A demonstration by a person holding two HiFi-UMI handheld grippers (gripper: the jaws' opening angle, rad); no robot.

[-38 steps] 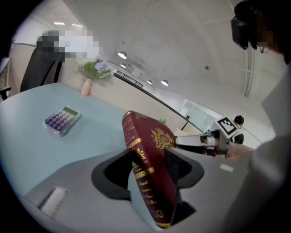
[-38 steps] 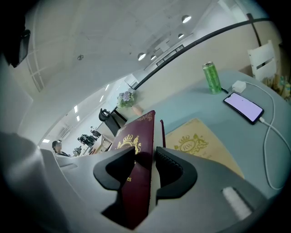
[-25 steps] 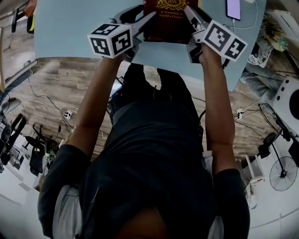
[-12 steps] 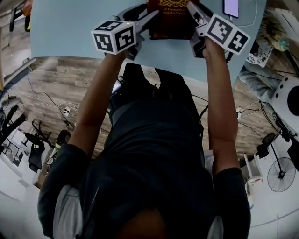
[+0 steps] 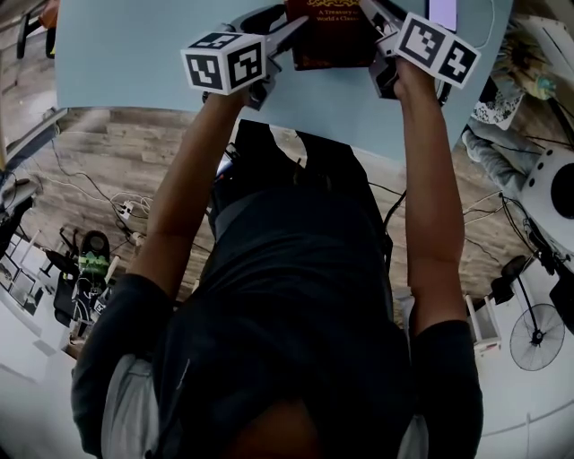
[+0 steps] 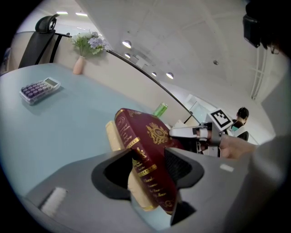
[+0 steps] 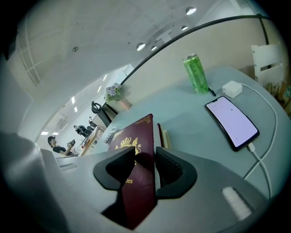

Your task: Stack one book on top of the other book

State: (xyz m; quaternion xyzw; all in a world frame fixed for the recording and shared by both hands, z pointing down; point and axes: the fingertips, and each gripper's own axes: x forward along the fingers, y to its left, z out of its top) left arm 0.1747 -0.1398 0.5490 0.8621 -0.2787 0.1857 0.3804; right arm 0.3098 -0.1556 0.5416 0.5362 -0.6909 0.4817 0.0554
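Note:
A maroon book (image 5: 330, 34) with gold print hangs tilted over the light blue table (image 5: 134, 54), held from both sides. My left gripper (image 5: 289, 32) is shut on its spine side; in the left gripper view the spine (image 6: 144, 169) runs between the jaws of the left gripper (image 6: 148, 167). My right gripper (image 5: 371, 21) is shut on the opposite edge, the cover (image 7: 136, 182) pinched between the jaws of the right gripper (image 7: 144, 166). A second book's cream page edge (image 6: 111, 135) (image 7: 163, 136) shows just beyond the held one; whether they touch I cannot tell.
A green can (image 7: 196, 73), a white charger (image 7: 232, 88) and a phone (image 7: 232, 122) on its cable lie to the right on the table. A purple-keyed calculator (image 6: 40, 88) and a vase of flowers (image 6: 80, 63) stand far left. Cables and stands crowd the floor.
Both grippers have carried the maroon book farther out over the table and lower; it now shows higher in the head view, its top cut by the frame edge.

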